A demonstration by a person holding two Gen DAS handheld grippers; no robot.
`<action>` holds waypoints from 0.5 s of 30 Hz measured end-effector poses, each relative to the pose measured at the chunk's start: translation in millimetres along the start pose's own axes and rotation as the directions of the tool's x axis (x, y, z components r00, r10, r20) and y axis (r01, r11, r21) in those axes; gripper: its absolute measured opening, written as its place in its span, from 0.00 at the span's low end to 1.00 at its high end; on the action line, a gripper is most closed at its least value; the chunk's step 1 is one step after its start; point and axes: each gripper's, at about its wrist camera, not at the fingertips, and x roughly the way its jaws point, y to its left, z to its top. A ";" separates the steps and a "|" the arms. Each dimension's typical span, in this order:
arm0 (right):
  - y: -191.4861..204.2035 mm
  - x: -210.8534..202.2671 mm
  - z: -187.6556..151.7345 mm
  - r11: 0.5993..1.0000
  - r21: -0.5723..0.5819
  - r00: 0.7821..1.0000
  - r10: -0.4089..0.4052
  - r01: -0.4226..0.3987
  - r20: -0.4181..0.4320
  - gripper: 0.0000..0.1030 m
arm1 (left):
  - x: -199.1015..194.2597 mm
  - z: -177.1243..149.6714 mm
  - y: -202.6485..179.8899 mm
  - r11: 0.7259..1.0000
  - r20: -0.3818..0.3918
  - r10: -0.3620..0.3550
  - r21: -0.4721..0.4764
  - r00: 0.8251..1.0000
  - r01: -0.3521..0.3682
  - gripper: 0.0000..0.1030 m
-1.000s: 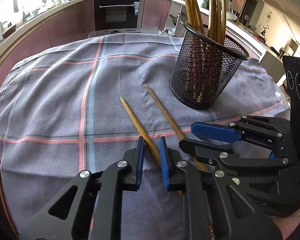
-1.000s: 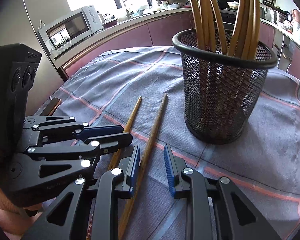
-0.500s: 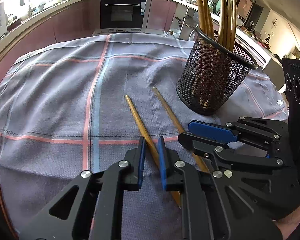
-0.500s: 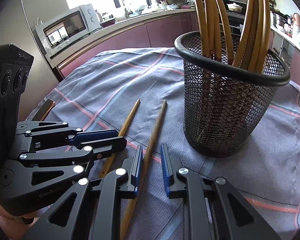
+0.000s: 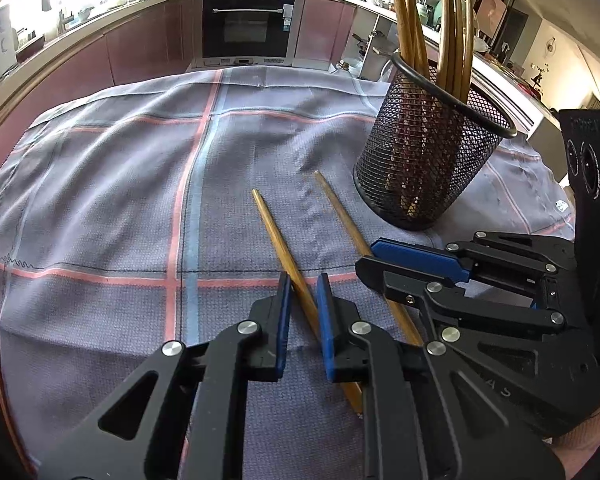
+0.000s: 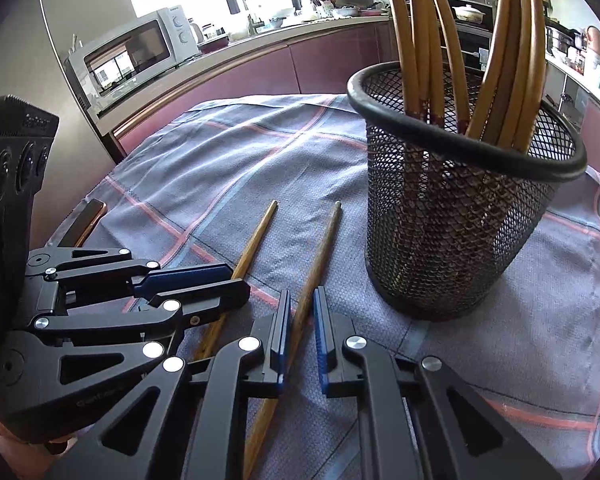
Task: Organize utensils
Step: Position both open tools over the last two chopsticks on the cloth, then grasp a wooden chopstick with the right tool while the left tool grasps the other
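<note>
Left wrist view: at lower centre the left gripper [image 5: 302, 300] is clamped on a chopstick [image 5: 274, 232] lying on the checked cloth [image 5: 100, 184]; the mesh holder [image 5: 424, 160], upper right, already carries several chopsticks.

Right wrist view: at lower centre the right gripper [image 6: 301, 312] has pinched the second chopstick [image 6: 324, 240], just left of the holder. Judged from this, two sticks remain to be lifted and dropped in.
</note>
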 end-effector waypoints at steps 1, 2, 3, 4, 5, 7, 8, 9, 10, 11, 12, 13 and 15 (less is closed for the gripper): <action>0.6 0.1 0.0 1.000 0.000 1.000 0.000 0.000 0.000 0.09 | -0.1 0.1 -0.2 1.000 0.000 0.002 0.000 1.000 -0.002 0.13; 0.8 0.2 -0.1 1.000 0.001 1.000 0.002 -0.002 0.000 0.10 | 0.0 0.1 -0.3 1.000 0.000 0.003 -0.001 1.000 -0.003 0.13; 0.9 0.1 -0.1 1.000 0.001 1.000 0.003 -0.003 0.000 0.09 | 0.2 0.4 -0.1 1.000 0.000 0.002 -0.003 1.000 -0.002 0.13; 0.2 0.1 -0.3 1.000 0.006 1.000 0.007 -0.007 0.001 0.09 | 0.1 0.4 0.1 1.000 -0.001 0.000 -0.006 1.000 0.000 0.13; -0.6 -0.3 -0.4 1.000 0.015 1.000 0.012 -0.012 0.002 0.09 | -0.2 0.7 0.4 1.000 0.000 -0.001 -0.009 1.000 0.001 0.13; -3.0 -1.0 -1.4 0.999 0.029 1.000 0.024 -0.024 0.003 0.08 | -0.3 0.8 1.9 1.000 -0.001 -0.006 -0.019 1.000 0.006 0.12; -3.7 -1.6 -1.8 0.999 0.032 1.000 0.026 -0.026 0.004 0.08 | -0.3 1.1 2.5 1.000 -0.001 -0.008 -0.022 1.000 0.008 0.11; -4.2 -2.5 -2.2 0.999 0.033 1.000 0.027 -0.027 0.006 0.08 | -0.7 0.7 3.0 1.000 0.000 -0.008 -0.025 1.000 0.008 0.11; -4.9 -3.5 -2.6 0.999 0.036 1.000 0.029 -0.029 0.007 0.07 | -1.2 0.4 3.1 1.000 0.001 -0.009 -0.028 1.000 0.009 0.10; -5.5 -4.5 -2.6 0.999 0.040 0.999 0.036 -0.036 0.009 0.07 | -1.8 0.5 3.2 1.000 0.002 -0.010 -0.030 1.000 0.010 0.09; -6.0 -5.6 -2.8 0.998 0.044 0.999 0.044 -0.044 0.011 0.06 | -2.6 -0.2 3.1 0.999 0.003 -0.009 -0.032 1.000 0.009 0.09; -6.4 -7.4 -2.9 0.998 0.044 0.999 0.048 -0.048 0.015 0.06 | -3.4 -0.7 2.9 0.999 0.006 -0.008 -0.034 1.000 0.008 0.08; -6.2 -11.4 -3.0 0.997 0.043 0.998 0.056 -0.057 0.026 0.06 | -5.4 -0.8 2.4 0.999 0.011 -0.008 -0.037 1.000 0.008 0.07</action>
